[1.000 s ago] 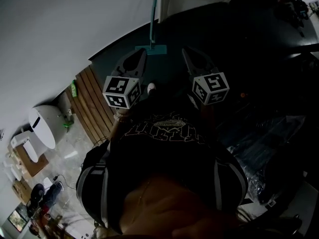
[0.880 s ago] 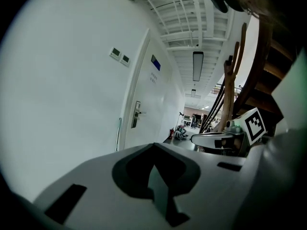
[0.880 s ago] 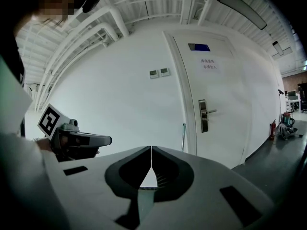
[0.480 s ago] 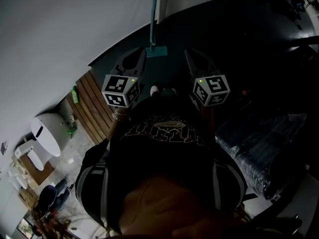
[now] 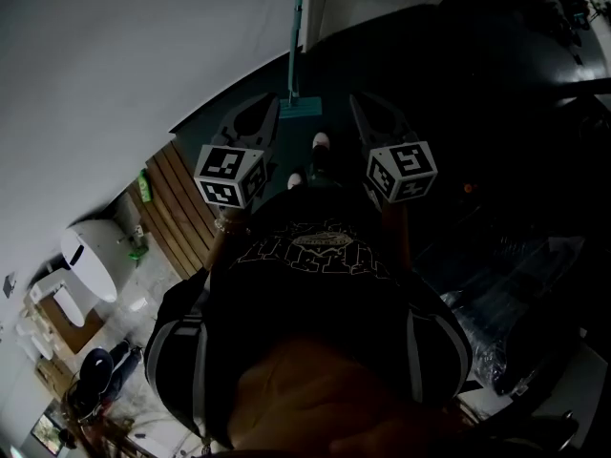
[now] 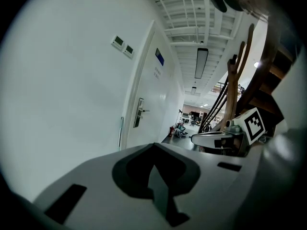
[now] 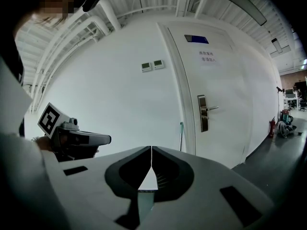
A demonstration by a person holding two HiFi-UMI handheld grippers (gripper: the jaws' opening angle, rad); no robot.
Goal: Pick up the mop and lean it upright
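White wall [image 5: 143, 46], dark floor [image 5: 458, 84] | mop [image 5: 294, 46] leaning upright | left claw [image 6: 154, 146] clenched, empty | right claw [image 7: 151, 150] clenched, empty

In the head view a white wall [image 5: 115, 46] fills ten o'clock, wooden slats [image 5: 177, 203] and a white rounded object [image 5: 91, 256] lie toward eight o'clock, a plastic-wrapped bundle [image 5: 506, 284] sits at four o'clock on the dark floor [image 5: 458, 74], and the right gripper view shows a white door [image 7: 216, 80] with a lever handle [image 7: 205, 111] at three o'clock.

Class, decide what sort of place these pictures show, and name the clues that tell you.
Probably an office or lab corridor: a white door with a lever handle, small wall panels beside it, and a long hallway under a ceiling strip light.
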